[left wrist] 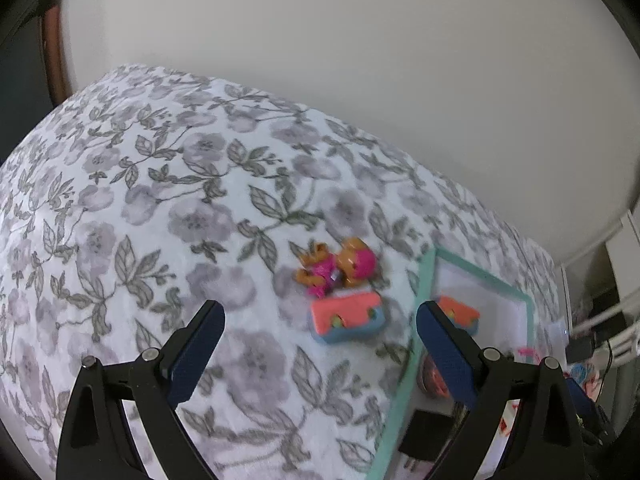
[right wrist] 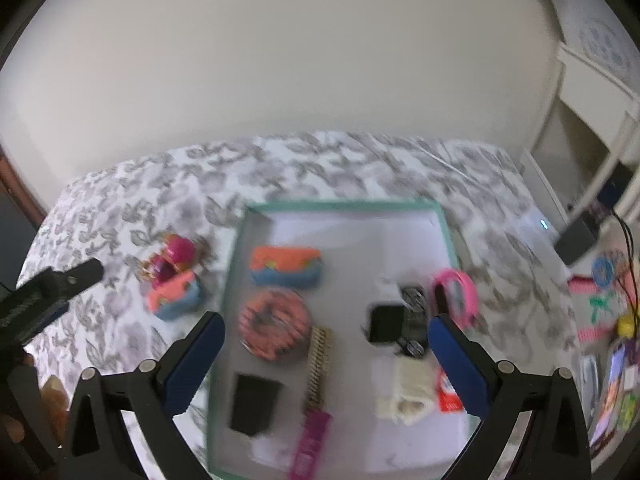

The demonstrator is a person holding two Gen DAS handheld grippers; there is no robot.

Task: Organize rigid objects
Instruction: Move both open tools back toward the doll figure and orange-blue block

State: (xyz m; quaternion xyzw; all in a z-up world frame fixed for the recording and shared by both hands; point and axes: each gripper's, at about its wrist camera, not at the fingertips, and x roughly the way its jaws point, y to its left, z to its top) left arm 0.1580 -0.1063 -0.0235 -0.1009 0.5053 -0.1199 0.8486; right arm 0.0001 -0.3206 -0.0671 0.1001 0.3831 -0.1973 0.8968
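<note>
Toy block [left wrist: 347,319], coral over blue, is located on the bed [left wrist: 160,220] just beside the tray's [left wrist: 404,376] left rim, touching the figurine [left wrist: 338,266]; with the left claw [left wrist: 320,344] spread wide and empty, the figurine could be nudged if closure is off-centre.

Floral-covered bed [right wrist: 360,164] bearing a teal-rimmed tray [right wrist: 444,216], pink-orange toy figure [left wrist: 336,266] and orange-blue block [left wrist: 348,318].

Floral grey-leaf bedspread [left wrist: 168,208] covers bed, plain pale wall [left wrist: 360,60] behind. White shelving unit [right wrist: 592,120] at right edge (contents blurred); dark cable [right wrist: 628,240] hangs nearby.
</note>
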